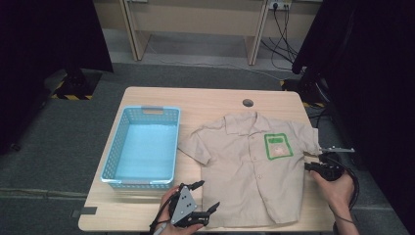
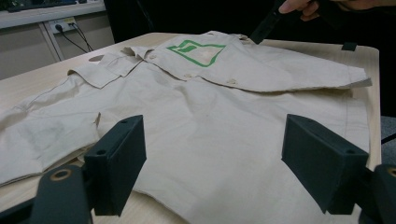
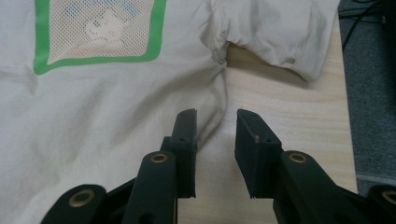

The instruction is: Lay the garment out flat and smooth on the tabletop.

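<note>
— Whereabouts of the shirt [image 1: 254, 161]?

— Spread flat and face up on the desk [image 1: 210, 100], collar at the far side, hem along the near edge, just beside the blue basket [image 1: 110, 152].

— Handling?

— Light, soft and floppy, thin cotton by the look of it. No stiffness to count on: likely to sag and fold from any single pinch, and to drag and bunch on the wood rather than slide as one sheet. Neither fragile nor slippery.

— Left gripper [image 1: 209, 194]?

— Low at the near edge, close to the hem's left corner. Fingers spread wide, holding nothing, pointed across the cloth [image 2: 210, 116].

— Right gripper [image 1: 313, 161]?

— At the right side of the shirt, just below the short sleeve [image 3: 275, 32]. Fingers [image 3: 184, 135] drawn in to a narrow gap at the side seam, one finger over the cloth edge, bare wood showing in the gap. Not clamped on anything, as far as can be told.

— Best place to take hold?

— At the edges, where doubled cloth gives some bite: the side seam under the sleeve, the hem corner, the shoulder. Worth avoiding the flat middle of the front, where there is no fold to pinch, and the buttons and green-edged pocket [image 1: 278, 145]. Better with two grips well apart, to keep the cloth taut and stop it collapsing into a heap.
</note>
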{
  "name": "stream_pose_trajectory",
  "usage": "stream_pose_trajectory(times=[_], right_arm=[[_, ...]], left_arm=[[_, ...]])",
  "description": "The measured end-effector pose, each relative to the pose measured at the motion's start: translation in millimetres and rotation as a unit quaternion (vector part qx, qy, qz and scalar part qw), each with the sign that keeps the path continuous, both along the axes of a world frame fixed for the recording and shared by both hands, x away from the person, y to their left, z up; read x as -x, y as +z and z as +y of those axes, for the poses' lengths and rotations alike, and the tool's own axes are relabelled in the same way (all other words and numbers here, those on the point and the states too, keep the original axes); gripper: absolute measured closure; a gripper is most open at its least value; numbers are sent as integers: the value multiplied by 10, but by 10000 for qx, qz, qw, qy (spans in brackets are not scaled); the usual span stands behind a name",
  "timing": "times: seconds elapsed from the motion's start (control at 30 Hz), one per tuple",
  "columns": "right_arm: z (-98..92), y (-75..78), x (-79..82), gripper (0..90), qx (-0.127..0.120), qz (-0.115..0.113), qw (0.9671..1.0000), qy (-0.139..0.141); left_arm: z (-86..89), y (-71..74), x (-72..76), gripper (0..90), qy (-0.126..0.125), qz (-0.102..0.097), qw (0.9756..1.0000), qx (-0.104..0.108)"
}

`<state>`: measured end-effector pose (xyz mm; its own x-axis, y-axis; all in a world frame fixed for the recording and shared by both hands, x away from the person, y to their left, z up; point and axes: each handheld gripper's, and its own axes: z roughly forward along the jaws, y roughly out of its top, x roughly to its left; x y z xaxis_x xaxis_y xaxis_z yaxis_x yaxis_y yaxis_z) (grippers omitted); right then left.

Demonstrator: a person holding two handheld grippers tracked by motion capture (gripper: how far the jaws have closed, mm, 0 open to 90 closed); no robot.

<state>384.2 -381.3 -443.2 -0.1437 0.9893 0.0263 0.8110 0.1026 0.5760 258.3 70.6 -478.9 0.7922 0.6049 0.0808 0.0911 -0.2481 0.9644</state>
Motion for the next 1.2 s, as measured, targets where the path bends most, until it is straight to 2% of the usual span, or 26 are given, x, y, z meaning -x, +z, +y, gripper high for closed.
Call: stream_pose_trajectory(times=[0.13,0.33,0.5,0.6,0.73,0.77,0.93,1.0,1.07,1.13,1.2], right_arm=[[43,-44,-40,719,104,78,9999,29],[83,-78,-50,821,210,34,9996,160],[81,-96,-25,893,51,6,9999,103],[72,-76,-3,900,86,-3,9999,132],[66,30,37,900,253,-111,9994,204],[71,149,75,900,321,-190,9991,208],[136,476,120,900,546,-514,9967,311],[208,570,111,900,796,-608,9943,354],[294,624,80,900,1173,-617,9899,507],[350,621,59,900,1349,-556,9873,626],[358,572,60,894,1166,-474,9900,642]], left_arm=[[-4,0,-1,214,-2,3,10000,-20],[-5,1,-2,214,-6,10,10000,-28],[-8,1,-1,214,-14,5,10000,-45],[-7,1,-1,214,-18,3,10000,-42],[-7,1,-1,215,-16,5,10000,-47],[-10,1,-1,215,-21,4,10000,-53],[-10,2,0,216,-29,-4,10000,-61],[-10,1,0,216,-33,-7,10000,-64],[-10,2,0,216,-37,-7,10000,-65],[-9,2,0,216,-35,-3,10000,-58],[-7,1,1,216,-41,-3,10000,-47]])
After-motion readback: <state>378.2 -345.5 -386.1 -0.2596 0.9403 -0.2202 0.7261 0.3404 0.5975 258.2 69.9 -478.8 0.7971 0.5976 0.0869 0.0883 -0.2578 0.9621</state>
